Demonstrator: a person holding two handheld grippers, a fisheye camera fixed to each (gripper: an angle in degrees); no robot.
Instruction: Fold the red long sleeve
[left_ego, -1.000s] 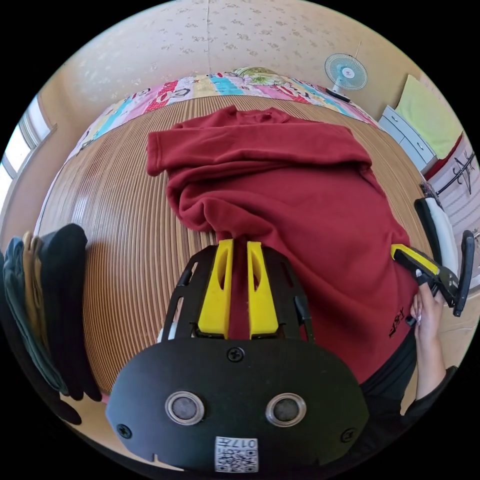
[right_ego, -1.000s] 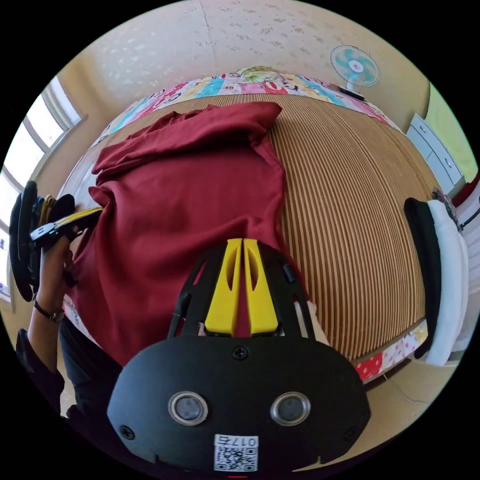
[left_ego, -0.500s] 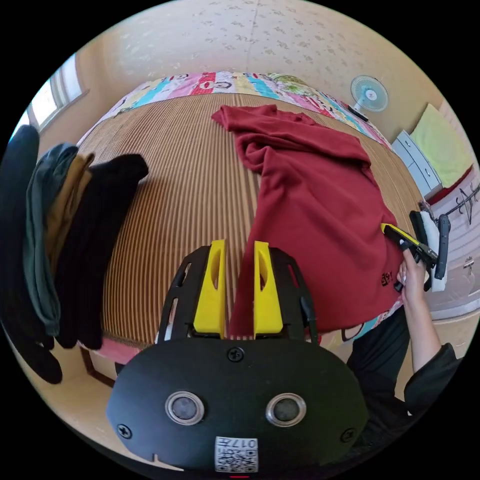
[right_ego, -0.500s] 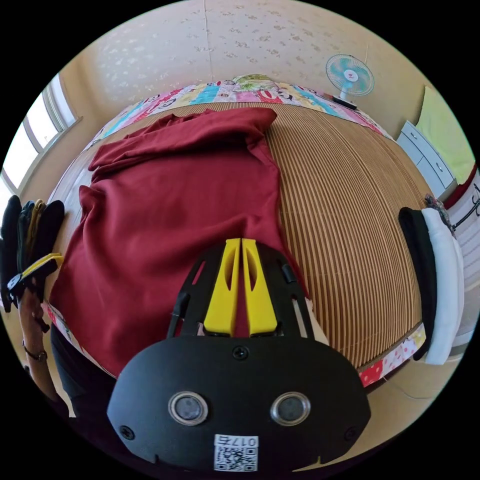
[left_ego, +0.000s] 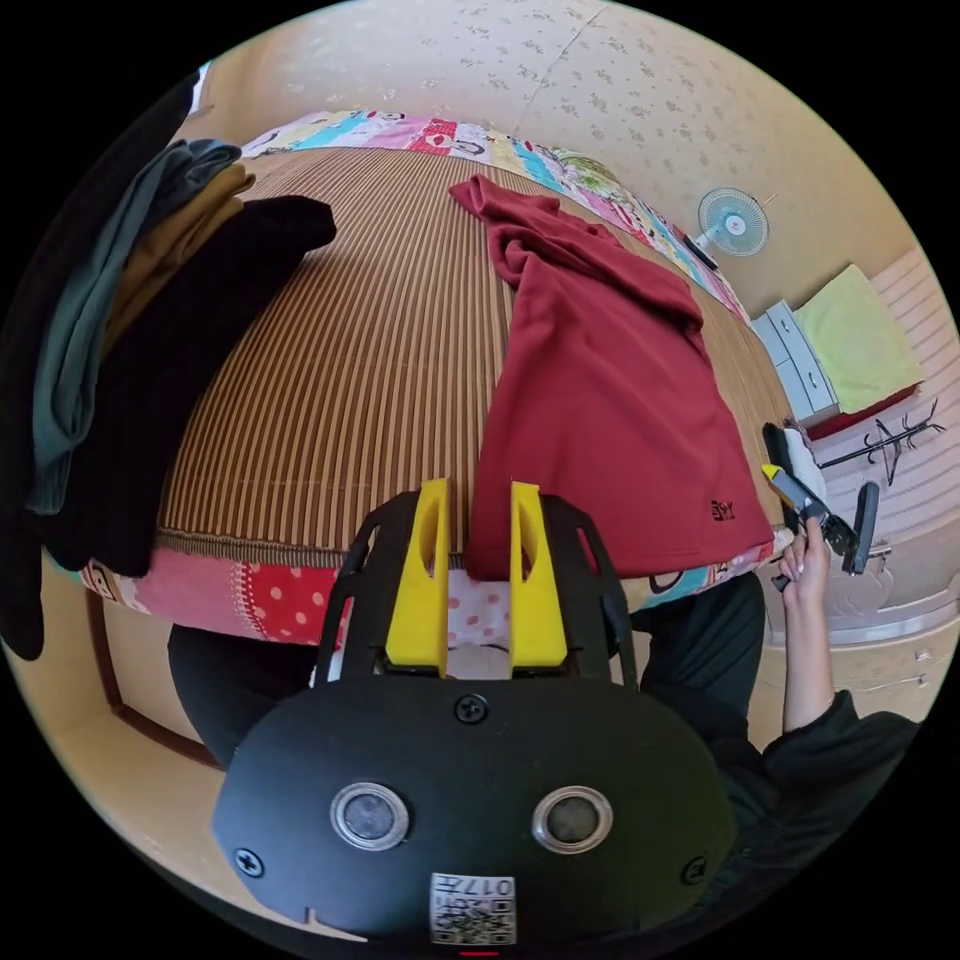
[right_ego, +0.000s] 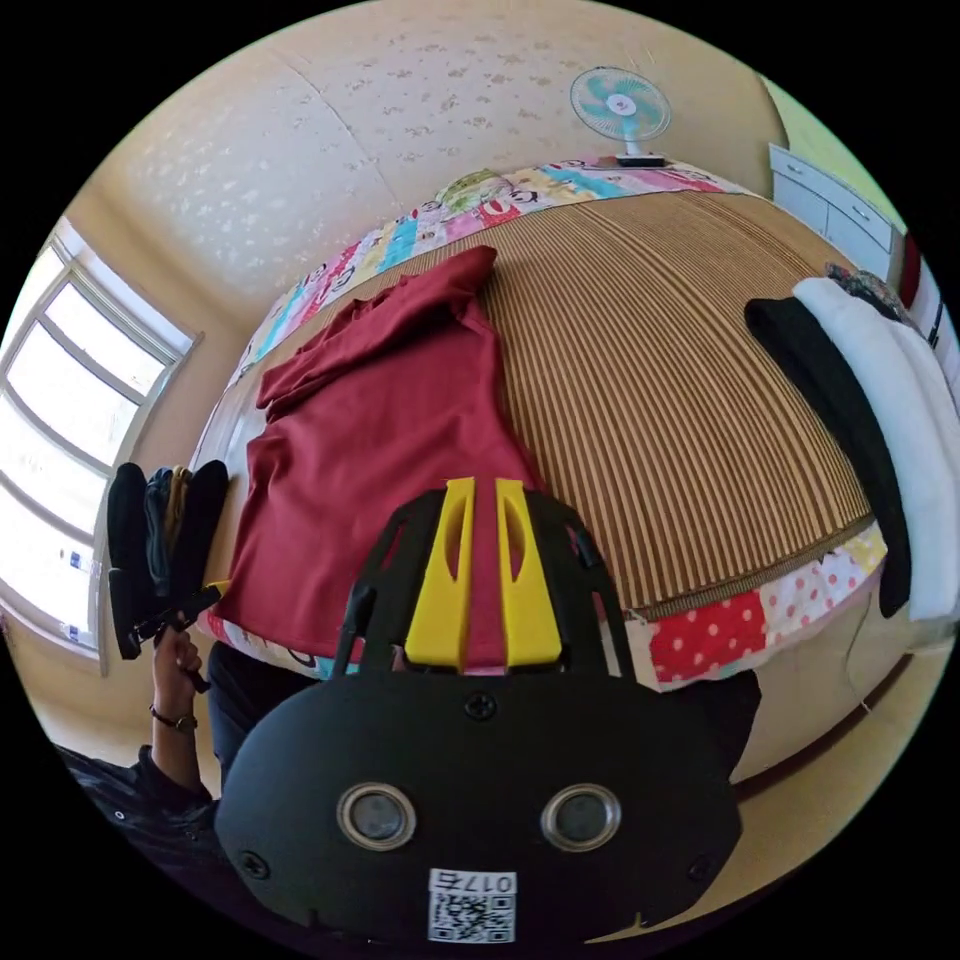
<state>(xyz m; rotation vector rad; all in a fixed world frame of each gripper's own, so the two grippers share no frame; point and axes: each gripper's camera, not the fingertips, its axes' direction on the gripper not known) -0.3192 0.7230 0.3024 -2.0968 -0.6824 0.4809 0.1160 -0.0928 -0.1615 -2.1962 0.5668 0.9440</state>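
Red long sleeve (left_ego: 600, 400) lies flat on the striped bamboo mat (left_ego: 360, 350) covering the bed, hem at the mat's near edge, collar end toward the far edge; a sleeve is folded across the upper part. Left gripper (left_ego: 477, 500) hangs just beyond the mat's near edge with jaws parted and nothing between them; the hem's corner sits just beyond the jaw tips. Right gripper (right_ego: 485, 500) has its jaws nearly together over the hem at the mat's near edge, red cloth visible in the narrow gap; whether both jaws press on it cannot be told. Dark folded clothes (left_ego: 130, 370) rest at the mat's side; a fan (right_ego: 620, 105) stands past the mat's far end.
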